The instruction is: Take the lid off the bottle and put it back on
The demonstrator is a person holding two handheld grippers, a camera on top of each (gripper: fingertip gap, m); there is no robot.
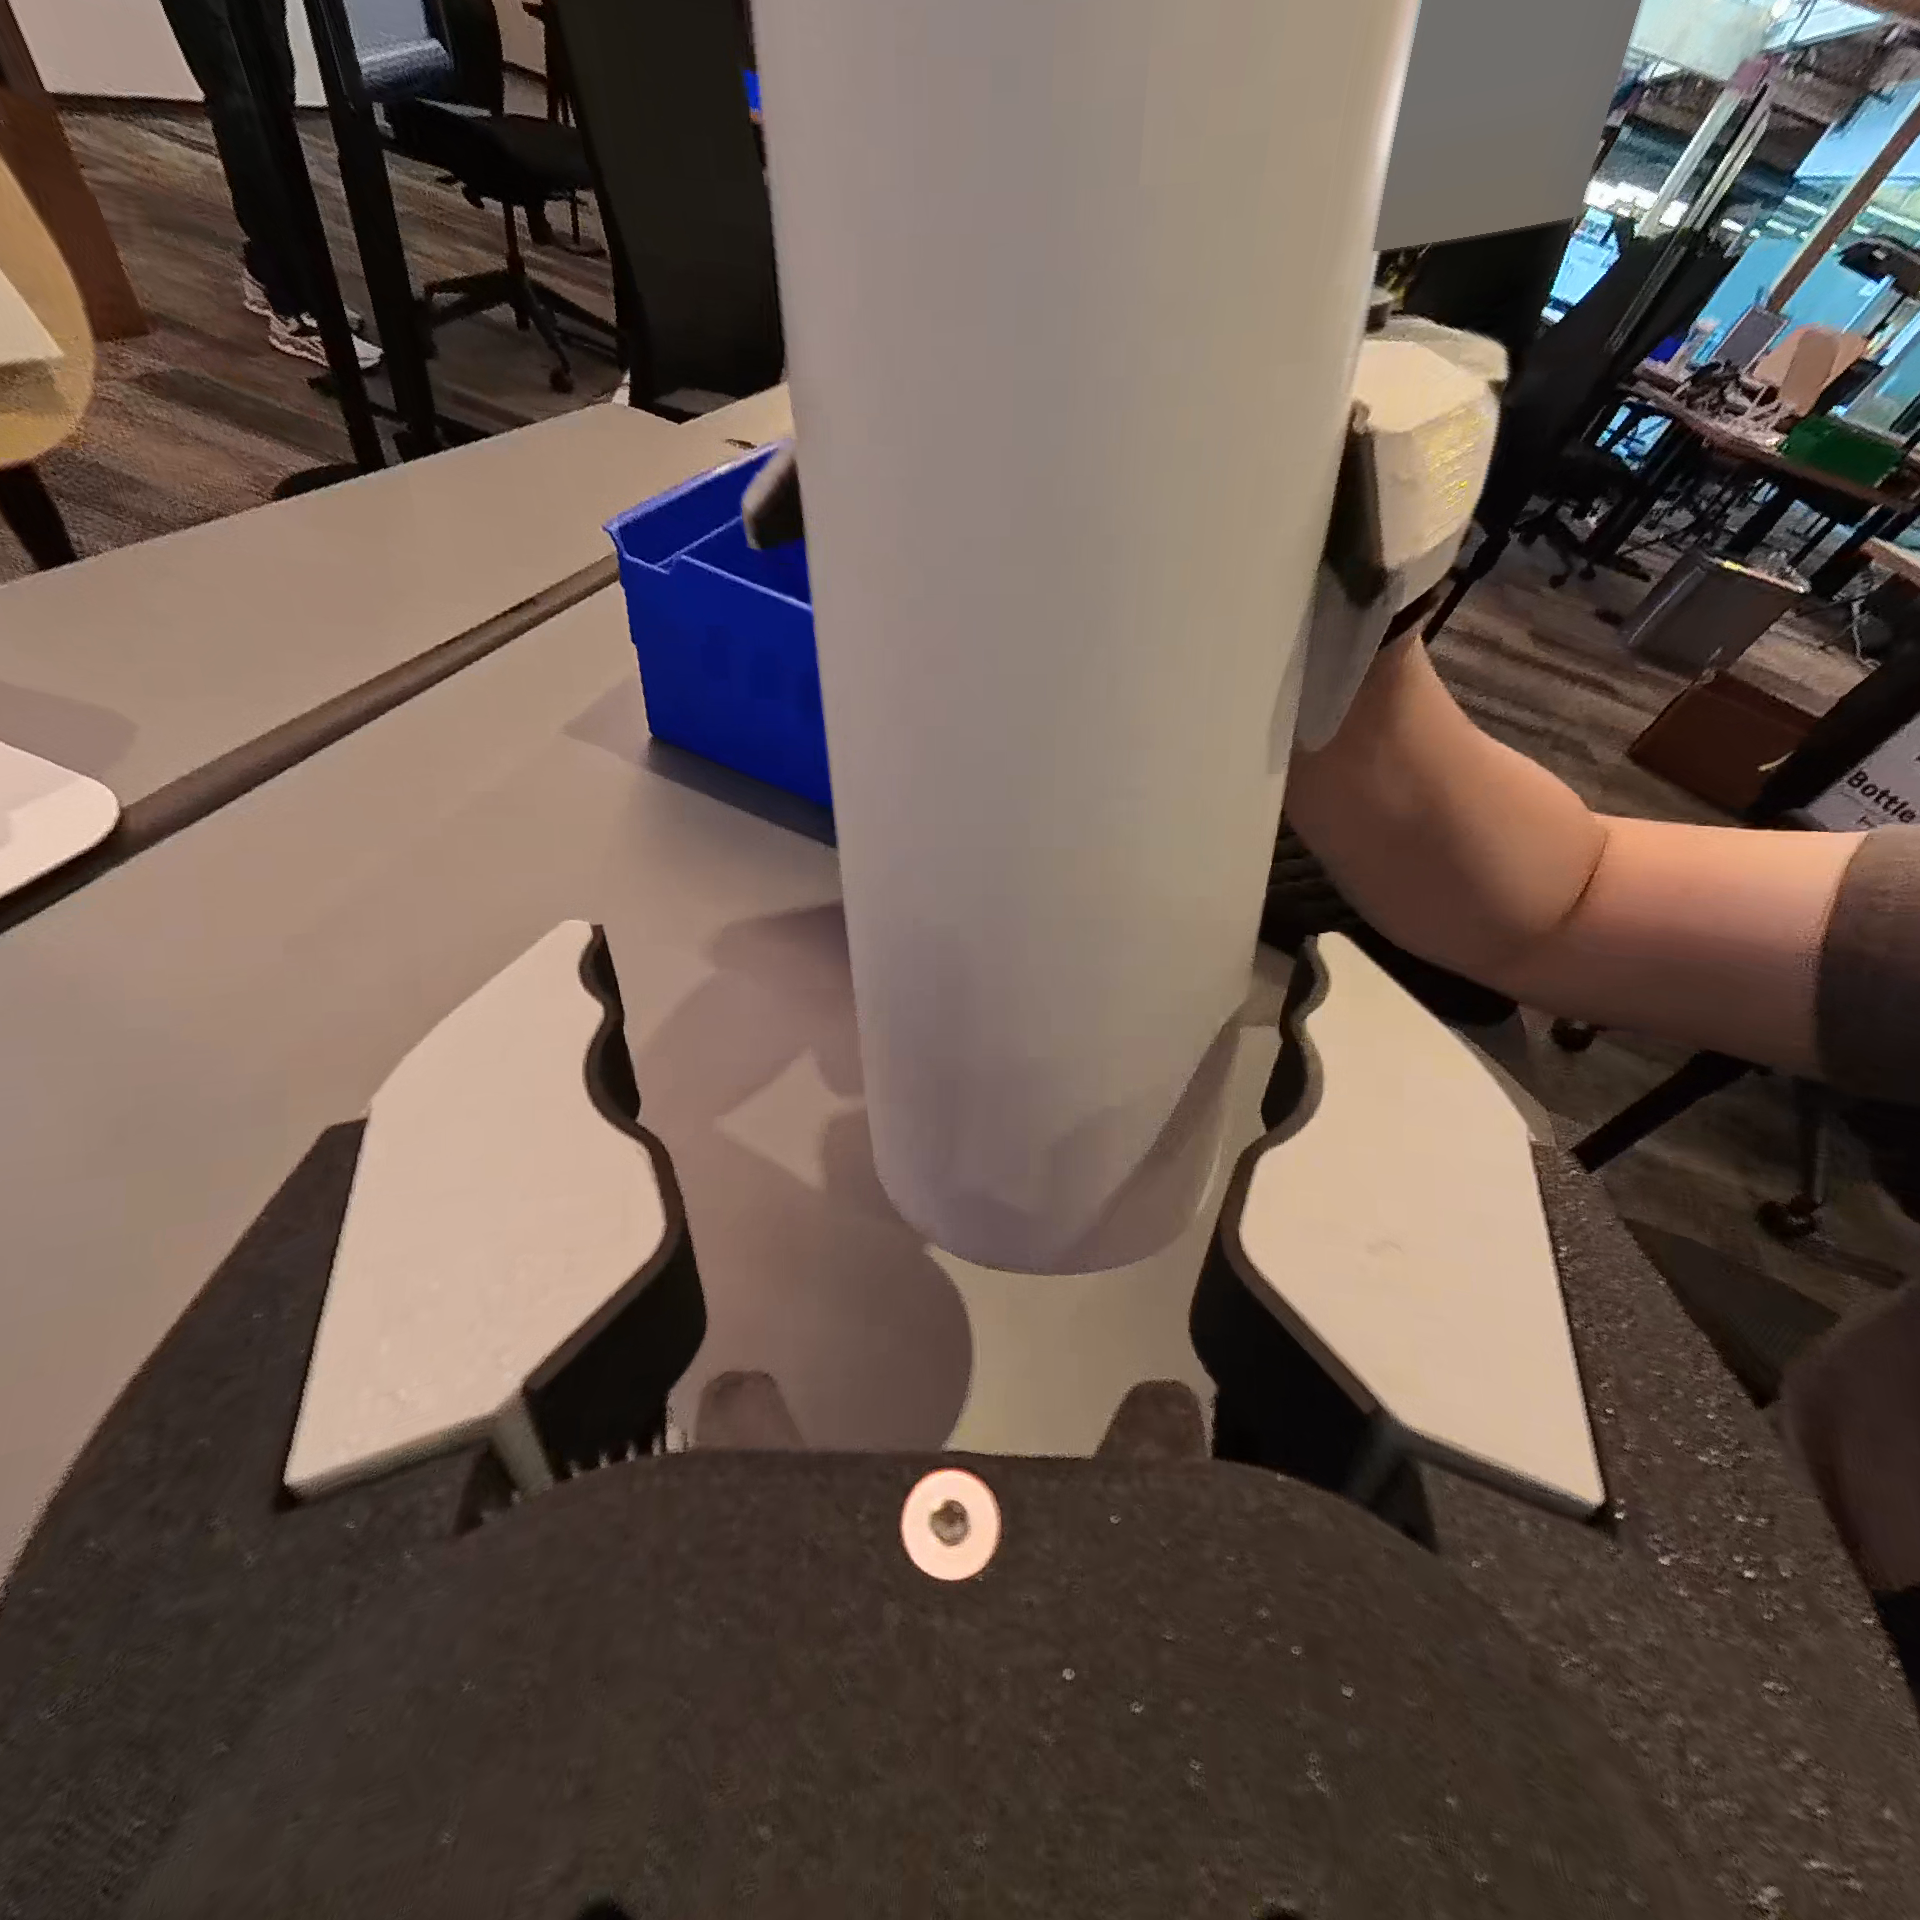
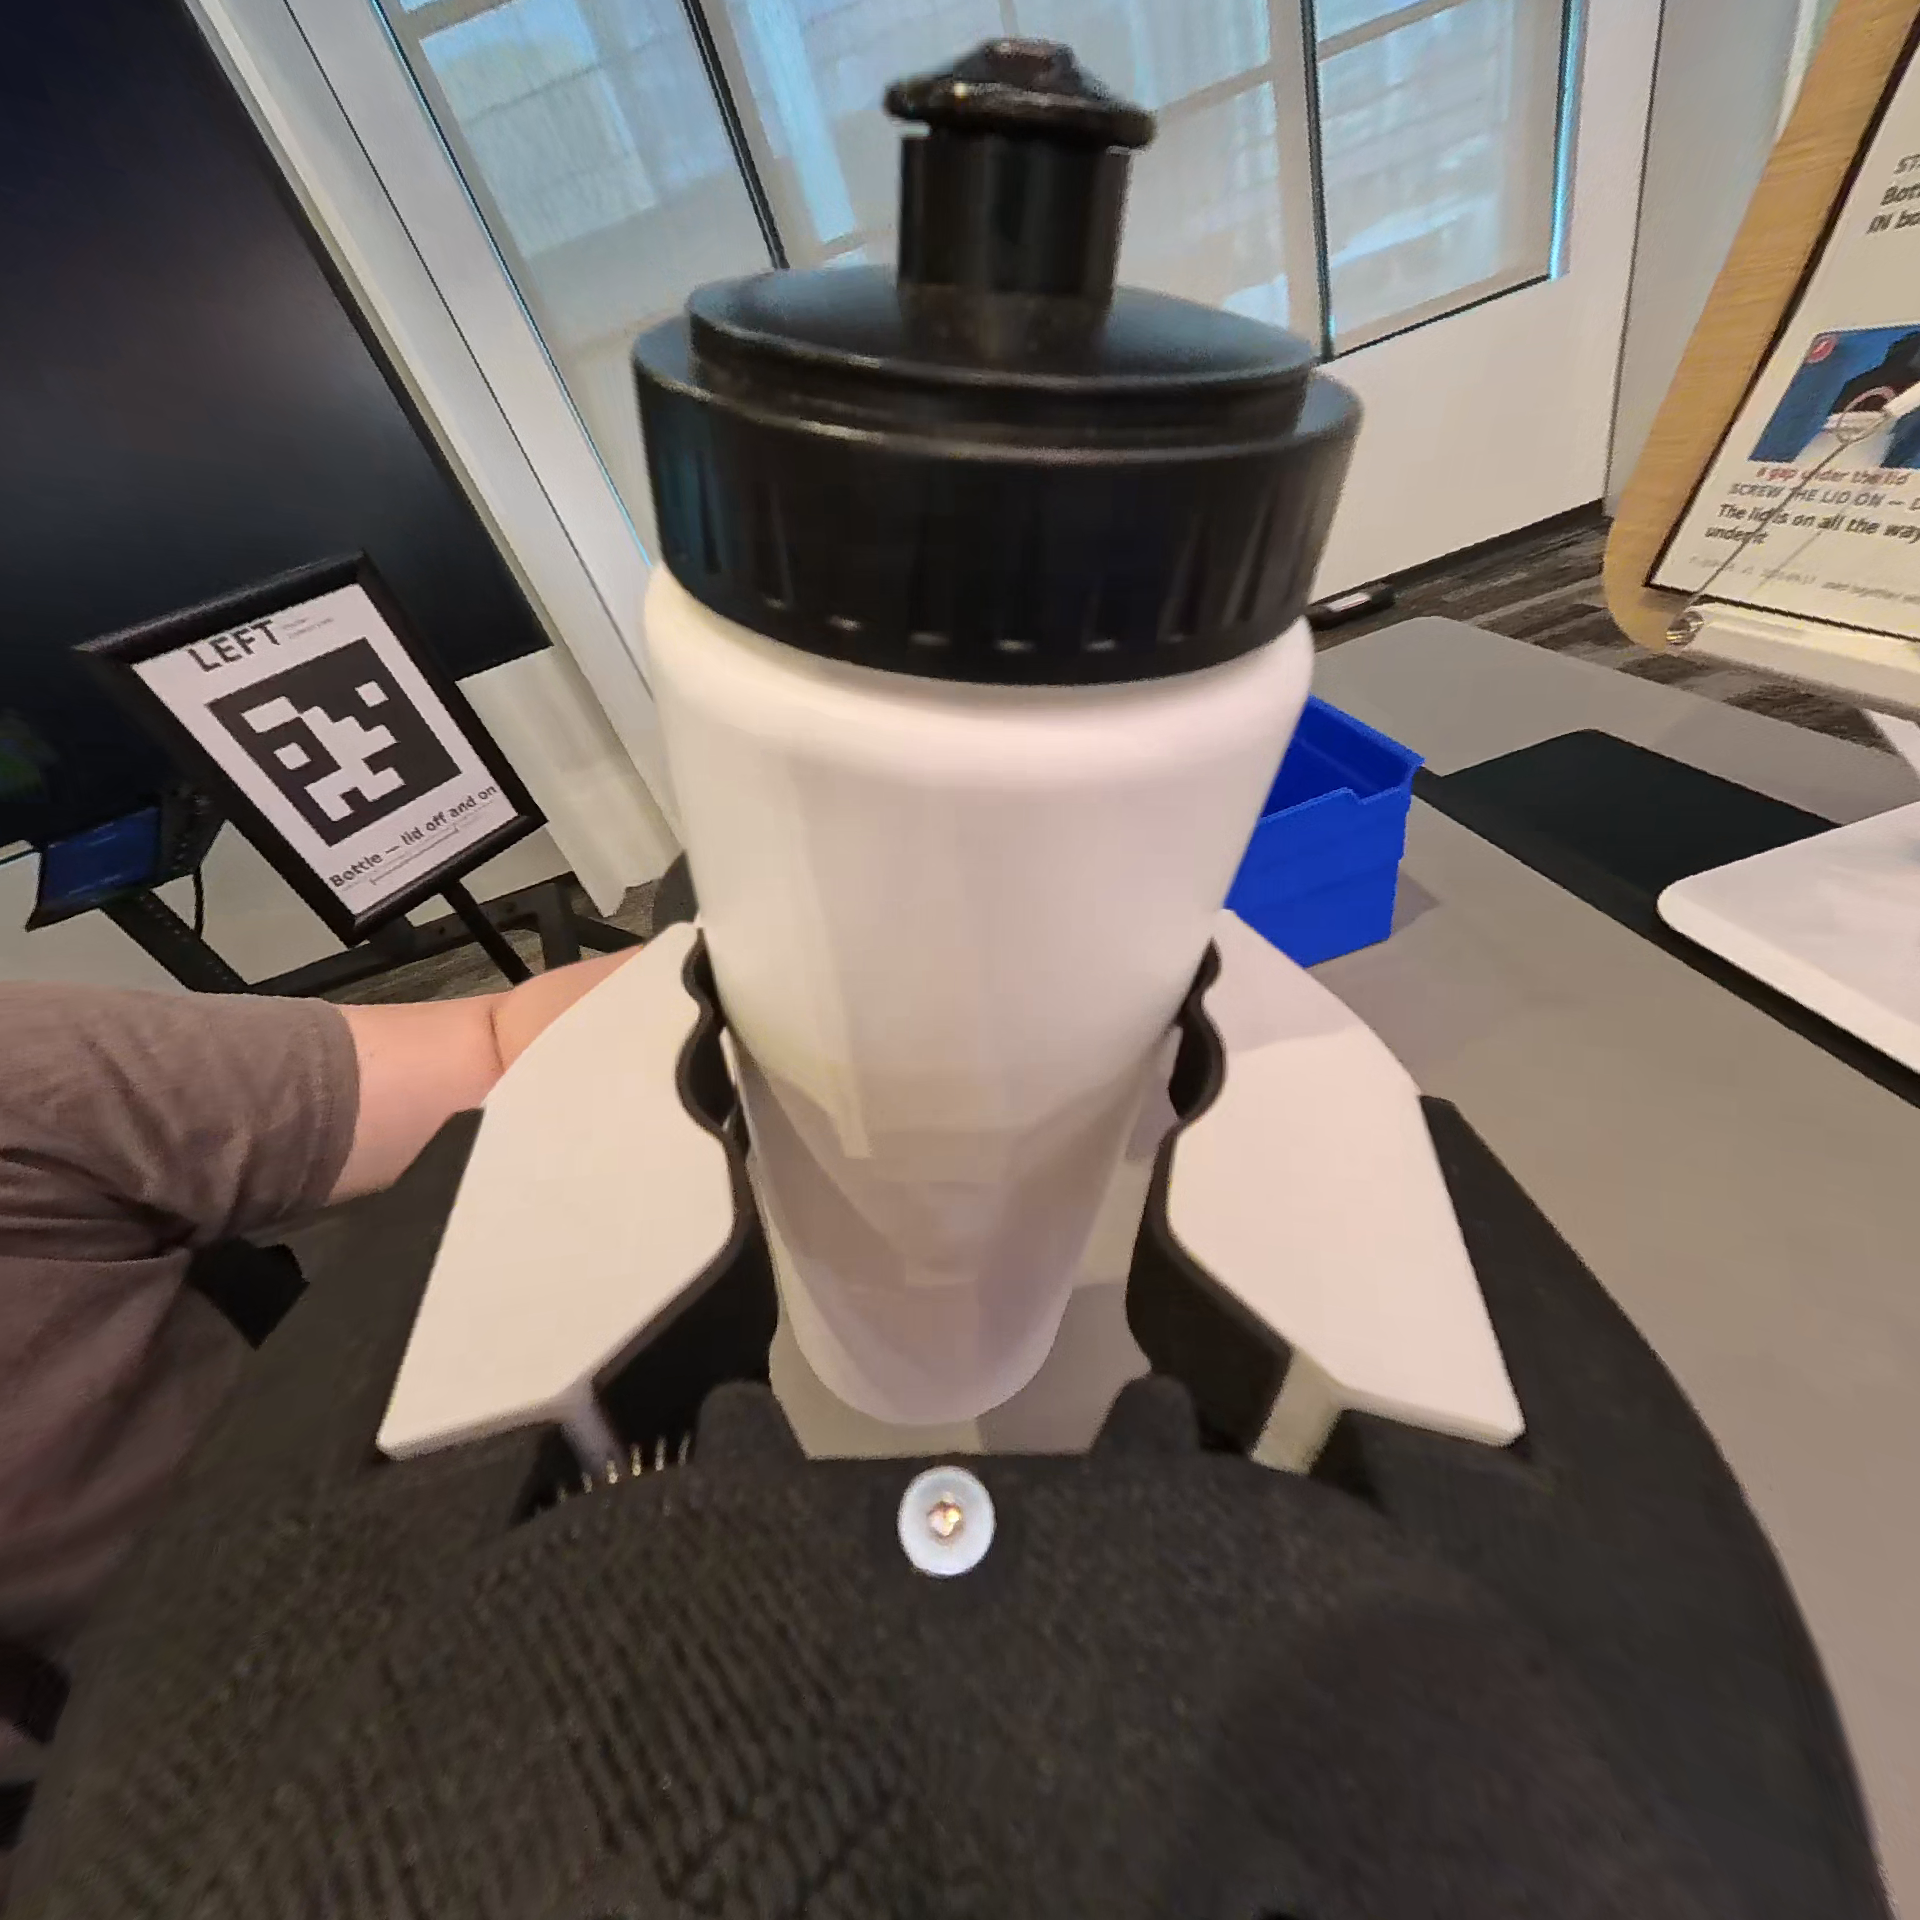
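A white bottle (image 2: 966,935) with a black ribbed screw lid (image 2: 987,499) and pull spout is upright over the grey table (image 1: 312,935). The lid sits on the bottle. My right gripper (image 2: 951,966) is shut on the bottle's body below the shoulder, with both pads pressed on its sides. It also shows in the left wrist view (image 1: 1060,514), clamped on the bottle (image 1: 1060,623). My left gripper (image 1: 951,940) is open wide around the bottle's base, and its right finger (image 1: 1403,1195) is close to the bottle. The lid is out of the left wrist view.
A blue plastic bin (image 1: 727,644) stands just behind the bottle; it also shows in the right wrist view (image 2: 1340,831). A white board (image 2: 1818,935) and a black mat (image 2: 1621,800) lie to the right. A framed sign (image 2: 312,748) stands off the table's left. A person's forearm (image 1: 1507,904) reaches in.
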